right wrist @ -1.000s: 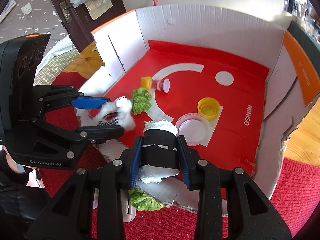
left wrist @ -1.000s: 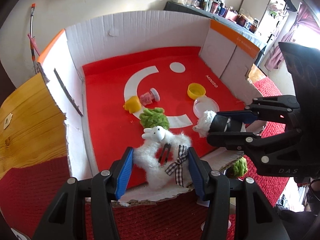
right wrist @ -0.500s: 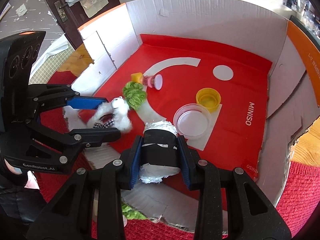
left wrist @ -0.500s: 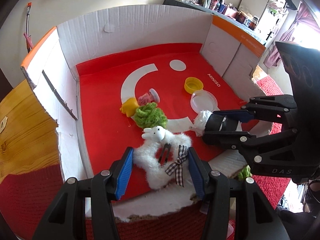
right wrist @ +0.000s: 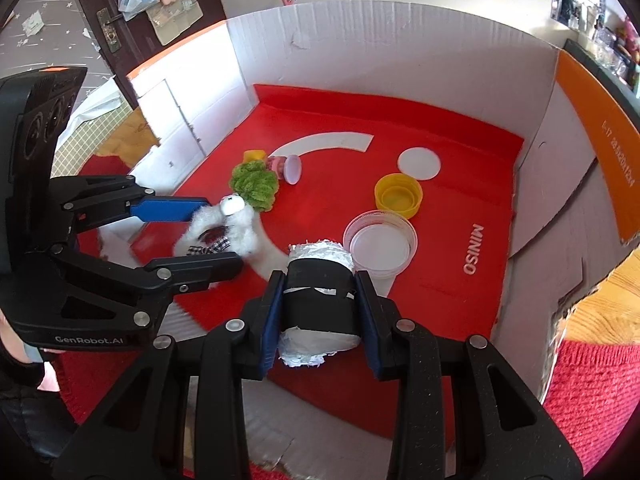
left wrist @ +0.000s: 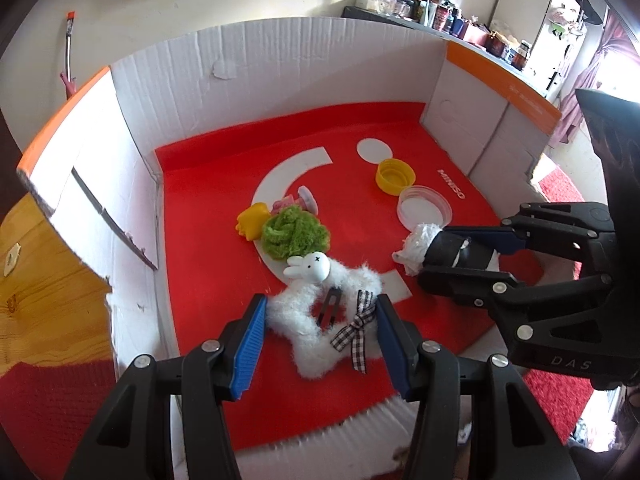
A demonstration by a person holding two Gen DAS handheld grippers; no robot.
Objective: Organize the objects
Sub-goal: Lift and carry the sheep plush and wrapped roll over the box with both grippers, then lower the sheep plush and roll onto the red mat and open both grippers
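Two grippers are carrying loads over the cardboard box (left wrist: 280, 60) near edge: left gripper (left wrist: 318, 342) clamping the white fluffy bunny scrunchie (left wrist: 316, 320), right gripper (right wrist: 320, 316) pinching the black-wrapped white roll (right wrist: 320, 296); lowering each onto bare red floor before opening should avoid the clear lid (right wrist: 380, 246).

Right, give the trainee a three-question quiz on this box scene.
1. True or false: the right tongs are shut on the black-wrapped white roll.
2. What lies between the left tongs: A) white fluffy rabbit toy B) yellow cap C) clear lid?
3. Fill in: the green fluffy ball sits on the red floor of the cardboard ____.

Key: 1 true; 2 A; 3 box.
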